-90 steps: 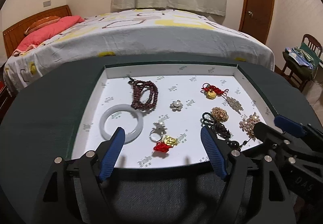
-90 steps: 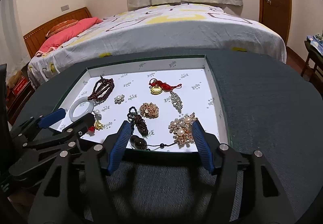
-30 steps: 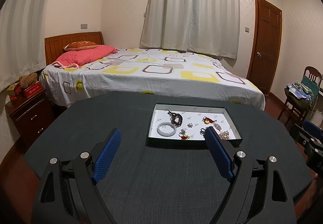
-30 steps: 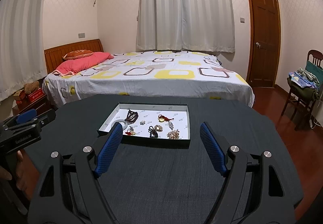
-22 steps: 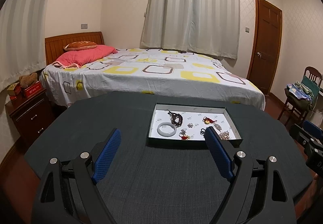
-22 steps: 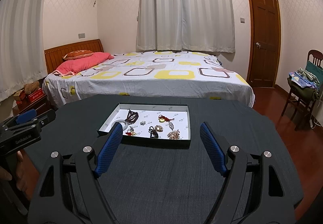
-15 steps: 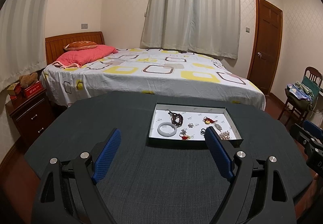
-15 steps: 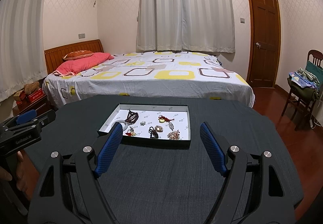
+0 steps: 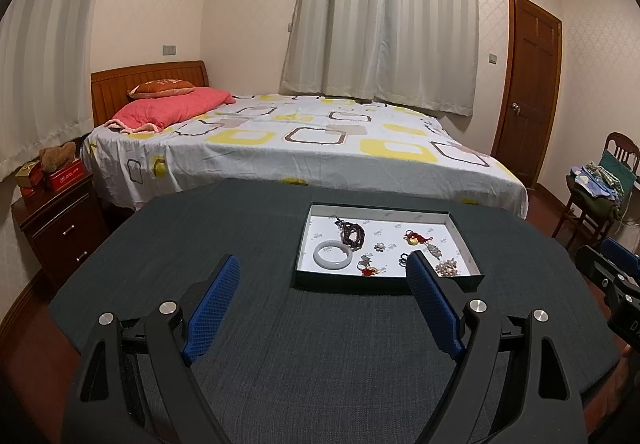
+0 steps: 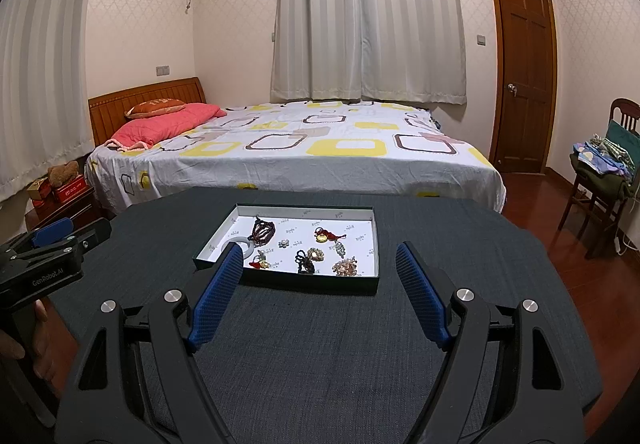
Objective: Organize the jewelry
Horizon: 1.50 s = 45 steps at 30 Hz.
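A shallow dark box with a white lining (image 9: 460, 234) (image 10: 372, 240) lies on the dark cloth table (image 9: 280, 324) (image 10: 320, 344). In it lie a pale jade bangle (image 9: 333, 254) (image 10: 247, 244), a dark red bead bracelet (image 9: 353, 234) (image 10: 262, 230), a red-corded gold charm (image 9: 414, 239) (image 10: 323, 236), a pearl brooch (image 9: 448, 267) (image 10: 346, 265) and several small pieces. My left gripper (image 9: 322, 268) and right gripper (image 10: 318, 254) hover well back from the box, both open, with nothing between the blue pads (image 9: 212, 308) (image 10: 420, 294).
A bed (image 9: 300, 148) with a patterned sheet stands right behind the table. A wooden nightstand (image 9: 60, 220) is at the left, a chair (image 10: 604, 184) piled with clothes at the right, a door (image 10: 520, 64) beyond. A hand (image 10: 24, 348) holds the left gripper's handle.
Three seconds ago both grippers were close over the box; since then they have pulled far back and higher. Over the last second nothing has moved.
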### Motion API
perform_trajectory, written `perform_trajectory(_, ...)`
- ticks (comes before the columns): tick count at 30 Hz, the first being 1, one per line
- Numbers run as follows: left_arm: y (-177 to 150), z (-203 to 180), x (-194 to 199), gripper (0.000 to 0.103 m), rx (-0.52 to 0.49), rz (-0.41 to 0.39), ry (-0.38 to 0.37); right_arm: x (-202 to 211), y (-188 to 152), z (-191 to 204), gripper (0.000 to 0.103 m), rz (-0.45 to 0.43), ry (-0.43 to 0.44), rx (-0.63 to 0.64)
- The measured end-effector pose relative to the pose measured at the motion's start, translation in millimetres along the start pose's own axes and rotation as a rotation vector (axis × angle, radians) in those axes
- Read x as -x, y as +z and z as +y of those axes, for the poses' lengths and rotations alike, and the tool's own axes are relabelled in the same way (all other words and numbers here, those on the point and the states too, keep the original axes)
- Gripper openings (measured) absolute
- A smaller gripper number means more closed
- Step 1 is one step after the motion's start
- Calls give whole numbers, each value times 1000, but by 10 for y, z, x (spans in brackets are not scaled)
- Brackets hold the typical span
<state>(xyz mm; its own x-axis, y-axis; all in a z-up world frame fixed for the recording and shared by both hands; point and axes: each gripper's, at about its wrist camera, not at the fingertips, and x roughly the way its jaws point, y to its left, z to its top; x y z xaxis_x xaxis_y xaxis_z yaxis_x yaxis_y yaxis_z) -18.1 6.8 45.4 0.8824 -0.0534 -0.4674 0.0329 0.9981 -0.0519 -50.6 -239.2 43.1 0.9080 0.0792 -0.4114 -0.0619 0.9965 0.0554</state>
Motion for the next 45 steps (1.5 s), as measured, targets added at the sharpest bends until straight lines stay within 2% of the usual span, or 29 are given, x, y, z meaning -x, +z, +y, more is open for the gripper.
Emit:
perform_trajectory(14, -41, 105, 4, 82, 24, 7, -2, -28, -2, 58, 77, 5, 3, 2)
perform_trajectory(22, -23, 98, 6, 83, 36, -6, 26, -28, 0, 56, 77, 5, 2, 1)
perform_trajectory(28, -27, 96, -24, 84, 56, 4, -9, -30, -6, 69, 77, 6, 3, 2)
perform_trajectory(40, -53, 35, -39, 85, 32, -19, 14, -49, -28, 91, 77, 9, 4, -1)
perform_trajectory(45, -97, 74, -261, 85, 19, 40, 25, -120, -98, 60, 77, 23, -8, -17)
